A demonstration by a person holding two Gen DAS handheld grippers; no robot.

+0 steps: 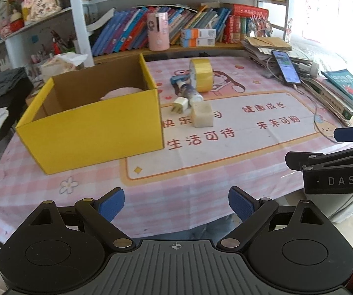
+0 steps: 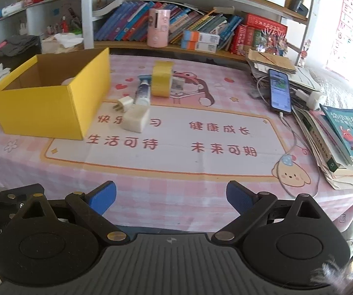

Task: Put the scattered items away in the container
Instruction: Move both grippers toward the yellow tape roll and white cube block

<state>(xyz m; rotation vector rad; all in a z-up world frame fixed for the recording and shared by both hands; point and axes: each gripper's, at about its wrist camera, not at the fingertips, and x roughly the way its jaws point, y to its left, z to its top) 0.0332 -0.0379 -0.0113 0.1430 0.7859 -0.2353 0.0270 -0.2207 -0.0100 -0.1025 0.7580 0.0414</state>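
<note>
**A:** What lay on the table (image 2: 176, 162)?

**B:** Largest first: the yellow box (image 2: 41, 108) stood at the left, open-topped, with something pale and round already low inside; I couldn't tell what. Just right of it sat the loose cluster. A tape roll (image 2: 161, 82) stood on edge at the back. A tube (image 2: 142, 93) lay in front of it, pointing toward us. A pale block (image 2: 136, 119) was nearest, and a small plug (image 2: 123, 104) lay touching or just beside the block, prongs toward the box.

**A:** And how should the next pick have gone?

**B:** My judgement: start with the block. It was nearest and stood clear on its near side, so taking it would open up the plug and tube behind. Come down from above, fingers across its flat sides, and lift straight up before swinging left over the box wall. Then release low inside, so it didn't bounce out. The roll would likely trundle off if nudged, so I'd have kept clear of it.

**A:** The tongs?

**B:** Both spread wide and holding nothing. The left gripper (image 1: 176, 205) hovered over the table's near edge, facing the box. The right gripper (image 2: 171, 198) hovered likewise, alongside it. Neither touched any item; all four were well ahead of the fingers.
</note>
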